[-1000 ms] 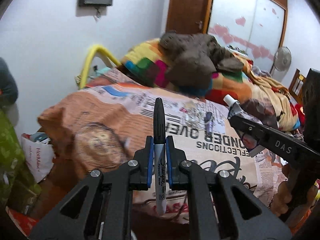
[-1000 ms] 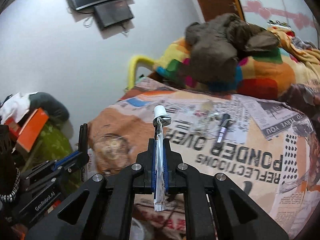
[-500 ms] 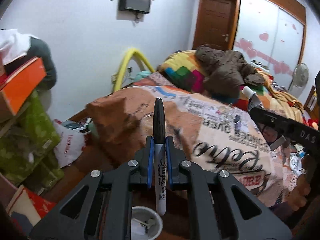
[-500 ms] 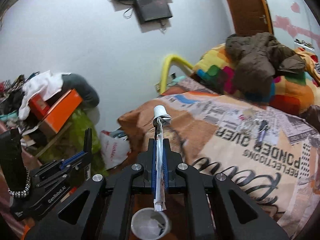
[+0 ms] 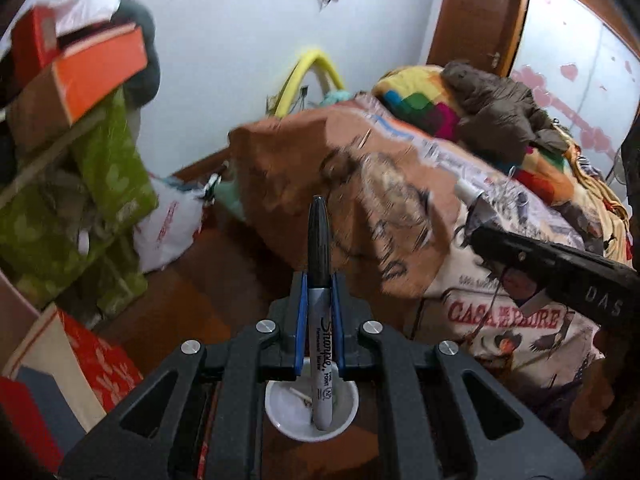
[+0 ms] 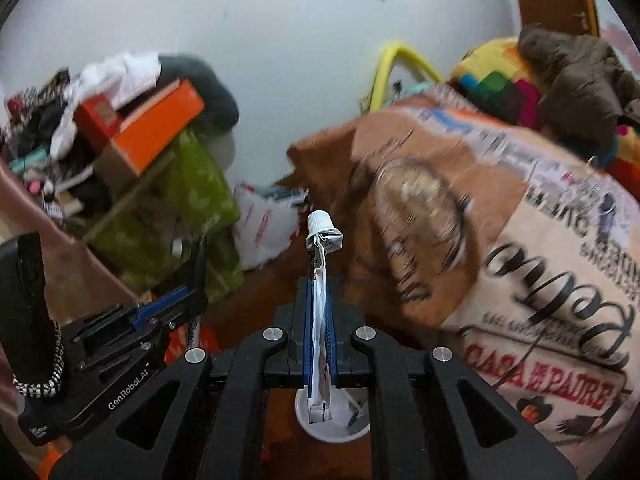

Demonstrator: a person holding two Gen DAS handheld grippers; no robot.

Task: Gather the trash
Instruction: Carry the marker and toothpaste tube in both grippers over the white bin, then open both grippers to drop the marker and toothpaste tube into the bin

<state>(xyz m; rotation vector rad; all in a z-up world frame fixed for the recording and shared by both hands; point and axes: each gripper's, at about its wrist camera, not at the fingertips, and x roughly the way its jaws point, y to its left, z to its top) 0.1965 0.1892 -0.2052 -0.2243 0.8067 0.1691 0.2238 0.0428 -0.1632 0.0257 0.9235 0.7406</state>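
Along the left wall, an orange box [image 6: 158, 126] is lying on a cluttered shelf above green patterned bags [image 6: 192, 204], and a white plastic bag [image 5: 168, 228] is sitting on the wooden floor [image 5: 224, 280] just beside them.

The left tool [image 5: 319, 320] is clenching a black Sharpie marker [image 5: 320, 312] between its blue pads, the capped end pointing forward and the barrel's other end hanging over a small white cup [image 5: 288, 404] that is standing on the floor below. A few small scraps are lying inside that cup. In the right wrist view the same tool is showing at the lower left, with a beaded band [image 6: 40, 372] wrapped around its handle.

The right tool [image 6: 320, 332] is gripping a flattened, squeezed-out white tube [image 6: 320, 320] edge-on between its pads; the tube's white screw cap [image 6: 319, 222] is pointing forward and its crimped tail is hanging over the white cup.

To the right, a bed is carrying an orange and cream printed cover [image 5: 400, 200] that is draping over its near corner toward the floor. A dark marker-like item [image 6: 607, 216] is lying on the cover, well apart from both tools. Toward the far end of the bed, a brown jacket [image 5: 500, 108] is resting on a multicoloured blanket [image 5: 412, 100]. A yellow hoop [image 5: 308, 76] is leaning against the white wall behind the bed's far left corner.
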